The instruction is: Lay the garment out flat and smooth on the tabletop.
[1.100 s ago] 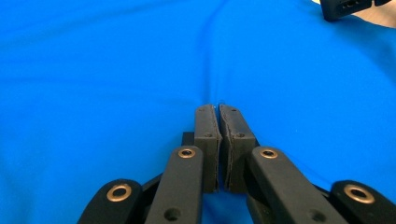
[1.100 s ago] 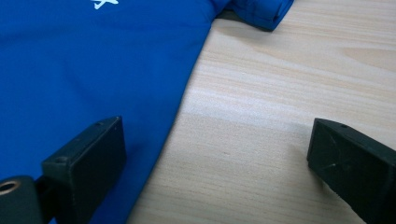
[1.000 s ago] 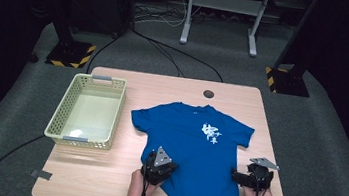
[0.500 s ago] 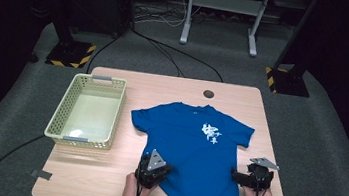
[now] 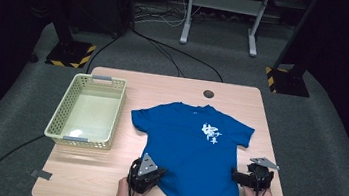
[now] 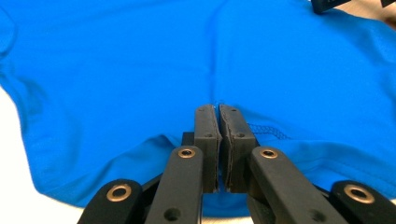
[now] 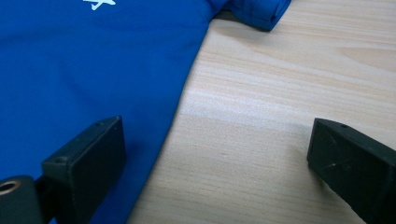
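The counter (image 5: 102,180) carries everything I work with, and the biggest thing on it is the blue T-shirt (image 5: 195,156), spread flat and face up across the middle and right, its collar toward the far edge and its hem at the near edge in front of me. The empty cream basket (image 5: 86,112) sits at the left side, just clear of the shirt's sleeve. My left tool (image 6: 218,140) has its jaws pressed together on a pinch of the hem near the shirt's near-left corner, the fabric puckering up around them. My right tool (image 7: 215,158) stands wide open at the shirt's right edge, one jaw over the cloth and the other over bare wood, gripping nothing. I judge the main risk is the thin pinch on the left: if I pull sideways or lift before the right side is caught, the hem could slip out or the shirt could drag and bunch unevenly. The right tool could also close on air or on the top layer alone if I don't get under the edge. I cannot tell whether my left jaws hold both layers or one, and the near hem is partly hidden behind my hands in the high view.
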Demonstrator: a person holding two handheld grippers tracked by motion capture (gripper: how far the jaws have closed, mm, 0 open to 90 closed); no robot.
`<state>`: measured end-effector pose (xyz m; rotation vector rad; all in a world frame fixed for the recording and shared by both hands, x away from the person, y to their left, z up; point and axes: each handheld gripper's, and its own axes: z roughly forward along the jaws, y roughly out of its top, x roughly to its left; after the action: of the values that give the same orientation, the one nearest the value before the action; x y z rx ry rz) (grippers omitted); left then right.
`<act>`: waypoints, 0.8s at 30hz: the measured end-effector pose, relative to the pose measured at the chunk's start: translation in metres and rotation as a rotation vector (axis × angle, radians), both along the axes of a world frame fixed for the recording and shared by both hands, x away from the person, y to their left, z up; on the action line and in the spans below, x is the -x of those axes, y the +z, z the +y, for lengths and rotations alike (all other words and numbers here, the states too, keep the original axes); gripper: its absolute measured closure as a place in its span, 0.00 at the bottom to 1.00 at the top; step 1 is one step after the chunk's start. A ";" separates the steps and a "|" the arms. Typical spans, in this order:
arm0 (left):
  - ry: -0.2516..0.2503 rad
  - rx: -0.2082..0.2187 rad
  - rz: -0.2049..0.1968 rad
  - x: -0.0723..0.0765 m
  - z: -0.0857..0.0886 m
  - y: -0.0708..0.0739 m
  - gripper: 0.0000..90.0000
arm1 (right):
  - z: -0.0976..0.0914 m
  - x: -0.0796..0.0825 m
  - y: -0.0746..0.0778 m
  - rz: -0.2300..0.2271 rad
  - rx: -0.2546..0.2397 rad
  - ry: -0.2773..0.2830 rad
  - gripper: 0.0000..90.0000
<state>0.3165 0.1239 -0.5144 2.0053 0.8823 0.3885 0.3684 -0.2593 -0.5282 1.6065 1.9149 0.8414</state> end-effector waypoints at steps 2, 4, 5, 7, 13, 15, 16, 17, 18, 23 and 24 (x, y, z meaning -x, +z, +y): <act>-0.001 0.010 0.010 0.001 0.001 -0.001 0.96 | 0.000 0.000 0.000 0.000 0.001 0.000 0.04; 0.001 0.013 0.001 0.002 0.001 0.000 0.96 | 0.000 0.000 0.000 0.000 0.001 0.000 0.04; 0.000 0.006 -0.005 0.003 0.001 0.000 0.96 | 0.000 0.000 0.000 0.000 0.000 0.000 0.04; -0.002 0.005 0.000 0.003 0.003 0.000 0.96 | 0.000 0.000 0.000 0.000 0.000 0.000 0.04; -0.003 0.008 -0.011 0.008 0.007 0.002 0.96 | 0.000 0.000 0.000 0.000 0.000 -0.001 0.04; -0.002 0.004 -0.017 0.010 0.007 0.002 0.96 | 0.000 0.000 0.000 0.000 0.000 -0.001 0.04; -0.003 -0.004 -0.022 0.010 0.006 0.002 0.96 | 0.000 0.000 0.000 0.000 0.000 -0.001 0.04; -0.004 -0.005 -0.018 0.011 0.006 0.002 0.96 | 0.000 0.000 0.000 0.000 0.000 -0.001 0.04; -0.008 0.001 -0.012 0.011 0.007 0.002 0.96 | 0.000 0.000 0.000 0.000 0.000 -0.002 0.04; -0.014 -0.010 -0.020 0.013 0.008 0.004 0.96 | 0.000 0.000 0.000 0.000 0.000 -0.002 0.04; -0.014 -0.004 -0.016 0.014 0.009 0.004 0.96 | 0.000 0.000 0.000 0.000 0.000 -0.002 0.04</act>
<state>0.3027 0.1326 -0.5103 2.0087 0.8575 0.3978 0.3684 -0.2593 -0.5282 1.6078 1.9134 0.8401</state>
